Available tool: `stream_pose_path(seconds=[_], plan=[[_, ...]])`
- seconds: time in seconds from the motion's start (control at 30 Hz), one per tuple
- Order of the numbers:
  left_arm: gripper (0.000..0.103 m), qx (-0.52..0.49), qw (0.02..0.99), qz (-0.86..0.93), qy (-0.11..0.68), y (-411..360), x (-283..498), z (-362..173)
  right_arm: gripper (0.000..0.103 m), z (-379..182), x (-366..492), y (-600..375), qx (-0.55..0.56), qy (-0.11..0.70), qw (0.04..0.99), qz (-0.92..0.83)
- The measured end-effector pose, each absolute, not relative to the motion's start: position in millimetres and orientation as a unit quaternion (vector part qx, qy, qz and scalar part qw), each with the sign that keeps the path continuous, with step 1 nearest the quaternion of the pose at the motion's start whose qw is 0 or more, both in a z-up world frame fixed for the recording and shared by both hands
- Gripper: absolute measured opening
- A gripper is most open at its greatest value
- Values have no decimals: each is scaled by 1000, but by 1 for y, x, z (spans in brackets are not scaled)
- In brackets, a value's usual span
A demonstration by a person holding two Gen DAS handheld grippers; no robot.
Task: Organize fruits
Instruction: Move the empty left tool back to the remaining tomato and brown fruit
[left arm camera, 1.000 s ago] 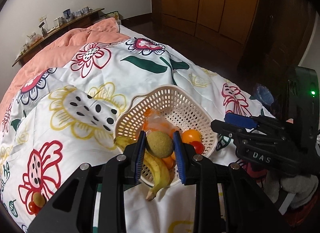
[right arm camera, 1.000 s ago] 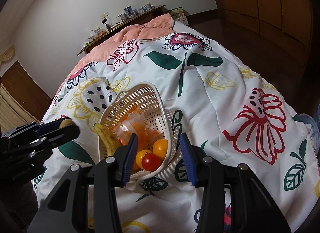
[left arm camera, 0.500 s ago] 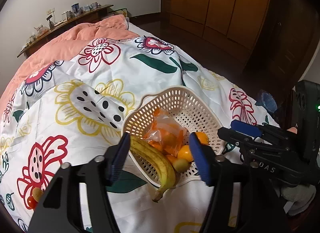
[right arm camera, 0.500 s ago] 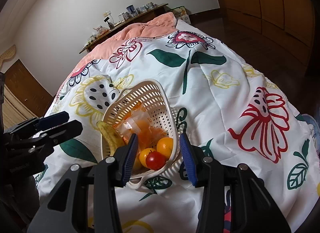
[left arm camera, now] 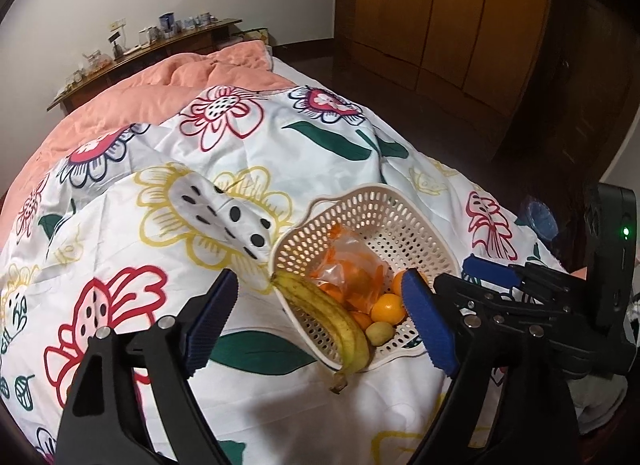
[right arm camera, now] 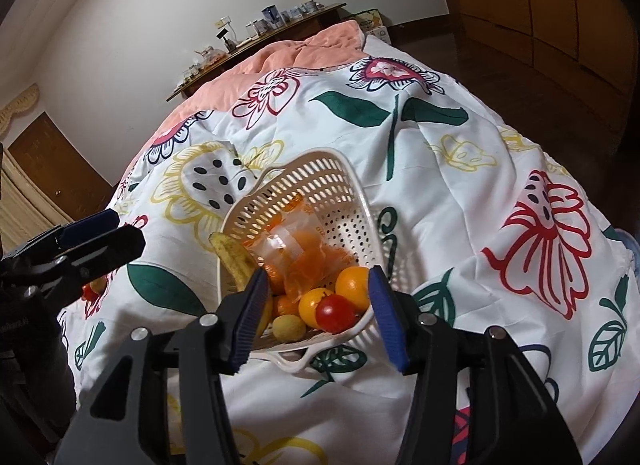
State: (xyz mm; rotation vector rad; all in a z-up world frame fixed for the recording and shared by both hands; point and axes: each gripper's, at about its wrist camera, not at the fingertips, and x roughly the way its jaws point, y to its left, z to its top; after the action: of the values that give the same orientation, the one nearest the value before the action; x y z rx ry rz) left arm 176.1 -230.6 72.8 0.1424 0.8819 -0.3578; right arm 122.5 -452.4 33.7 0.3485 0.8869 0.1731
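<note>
Left wrist: basket [left arm camera: 362,201] between spread left tool [left arm camera: 320,321] fingers.

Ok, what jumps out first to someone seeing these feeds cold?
The cream perforated basket on the flowered quilt, heaped with a bag of oranges, loose oranges and a red tomato. A spotted banana hangs over its near rim. Both the left gripper and right gripper are open and empty.
</note>
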Motion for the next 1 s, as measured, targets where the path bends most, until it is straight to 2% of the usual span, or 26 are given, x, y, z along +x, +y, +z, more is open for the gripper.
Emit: stream_pose_path(seconds=[0.53, 1.0], plan=[[86, 22, 897, -128, 422, -173, 172, 74, 53, 46, 119, -415, 145, 424, 886, 118], [86, 71, 924, -45, 372, -144, 154, 79, 53, 61, 113, -388, 124, 419, 890, 133]])
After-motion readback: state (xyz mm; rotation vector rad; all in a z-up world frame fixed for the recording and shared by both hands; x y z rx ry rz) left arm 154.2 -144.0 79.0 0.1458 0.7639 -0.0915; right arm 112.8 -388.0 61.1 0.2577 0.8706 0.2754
